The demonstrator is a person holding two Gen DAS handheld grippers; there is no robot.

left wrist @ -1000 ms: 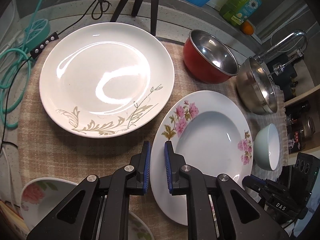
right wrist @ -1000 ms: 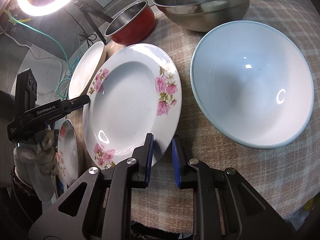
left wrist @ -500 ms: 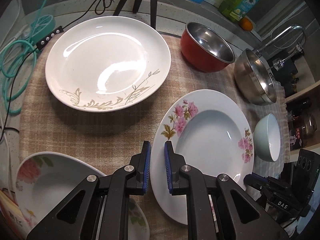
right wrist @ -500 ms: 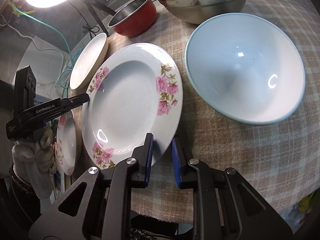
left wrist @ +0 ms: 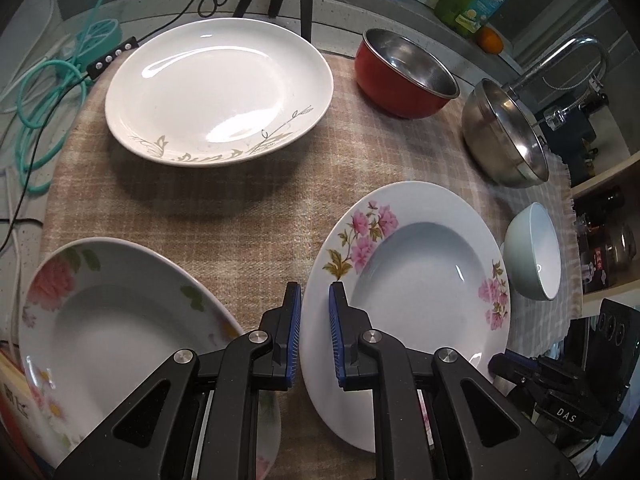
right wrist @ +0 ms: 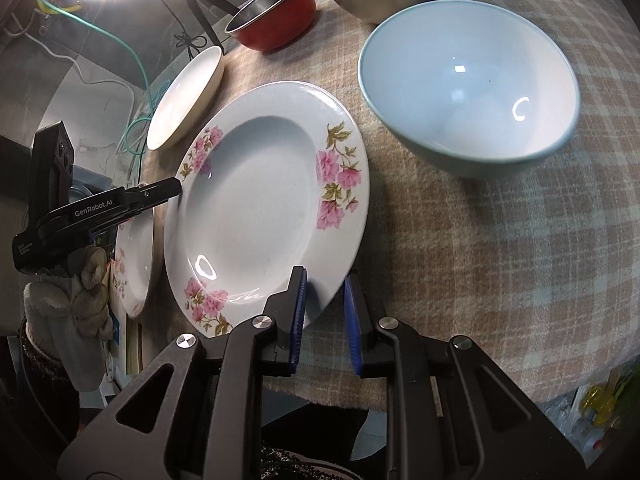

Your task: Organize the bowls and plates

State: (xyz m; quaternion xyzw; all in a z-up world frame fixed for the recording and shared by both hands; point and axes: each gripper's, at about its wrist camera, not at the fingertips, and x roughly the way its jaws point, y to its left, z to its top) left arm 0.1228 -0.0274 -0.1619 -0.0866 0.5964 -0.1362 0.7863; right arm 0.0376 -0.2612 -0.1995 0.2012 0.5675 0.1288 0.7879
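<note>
In the left wrist view, at the lower left, lies the peony plate [left wrist: 112, 320] on the checked cloth [left wrist: 248, 208]. At the upper left sits the big leaf plate [left wrist: 216, 88]. Our left gripper [left wrist: 315, 336] is at the bottom middle, and it pinches the left rim of the pink flower plate [left wrist: 412, 292]. In the right wrist view, our right gripper [right wrist: 325, 320] at the bottom middle pinches the near rim of that same plate. So both grippers are closed on it, one on each side.

We think we are carrying it toward the peony plate to stack them. To do this well, we should keep both pinches tight and keep the plate flat. We should move both hands together and set it down softly. At the right are the blue bowl [right wrist: 472, 96], the red bowl [left wrist: 404, 76] and the steel bowl [left wrist: 508, 136], well apart from us.
</note>
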